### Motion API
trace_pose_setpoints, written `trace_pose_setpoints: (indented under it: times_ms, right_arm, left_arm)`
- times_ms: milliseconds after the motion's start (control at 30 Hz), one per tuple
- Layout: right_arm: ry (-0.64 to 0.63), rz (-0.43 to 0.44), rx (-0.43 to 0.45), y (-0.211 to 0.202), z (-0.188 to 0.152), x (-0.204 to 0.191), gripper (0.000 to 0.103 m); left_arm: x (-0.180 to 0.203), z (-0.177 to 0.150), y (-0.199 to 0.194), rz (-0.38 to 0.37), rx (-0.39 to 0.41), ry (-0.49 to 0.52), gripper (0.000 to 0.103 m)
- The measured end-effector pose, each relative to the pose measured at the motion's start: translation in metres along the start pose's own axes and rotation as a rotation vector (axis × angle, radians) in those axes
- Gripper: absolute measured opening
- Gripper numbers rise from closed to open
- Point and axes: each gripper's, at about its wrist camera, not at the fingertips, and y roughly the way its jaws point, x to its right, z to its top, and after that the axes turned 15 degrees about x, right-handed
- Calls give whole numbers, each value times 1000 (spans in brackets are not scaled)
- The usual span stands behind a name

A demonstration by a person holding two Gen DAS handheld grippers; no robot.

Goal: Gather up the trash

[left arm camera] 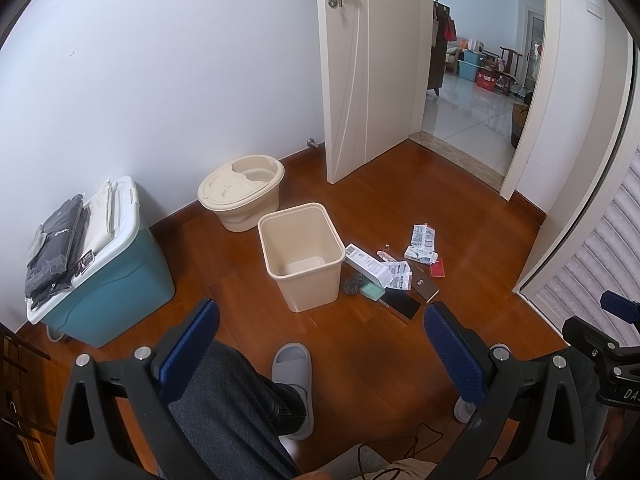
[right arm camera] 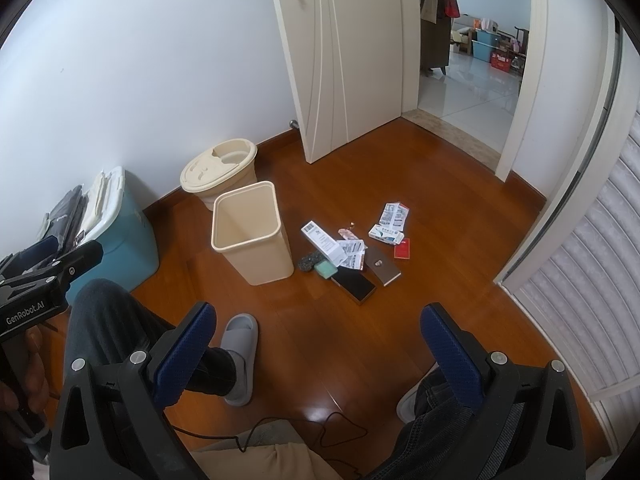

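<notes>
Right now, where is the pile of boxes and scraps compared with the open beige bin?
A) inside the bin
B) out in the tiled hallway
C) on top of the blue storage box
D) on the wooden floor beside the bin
D: the bin looks empty inside, and the pile of boxes and scraps lies on the wooden floor right next to it.

Beige trash bin [left arm camera: 302, 256], beige round tub [left arm camera: 241, 192]. Teal storage box [left arm camera: 116, 284] with white lid, black and cream fabric on top. Red-brown wood floor [right arm camera: 360, 352]. White printed cartons [right arm camera: 326, 242], small red card [right arm camera: 402, 249], green sponge [right arm camera: 325, 269]. Grey slipper [left arm camera: 292, 384]. Blue dotted pads [right arm camera: 452, 356].
</notes>
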Motion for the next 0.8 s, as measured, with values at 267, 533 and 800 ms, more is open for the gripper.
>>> trace_pose_setpoints:
  times_ms: [267,533,800]
  right_arm:
    - [0,2,-1,1,1,0,103]
    - [1,2,-1,2,1,-1,103]
    - [-1,4,-5,3,2,-3,103]
  left_arm:
    - [0,1,-1,0,1,2,103]
    - [-1,1,-1,1,2,1,103]
    - [-1,1,-1,0,1,2,103]
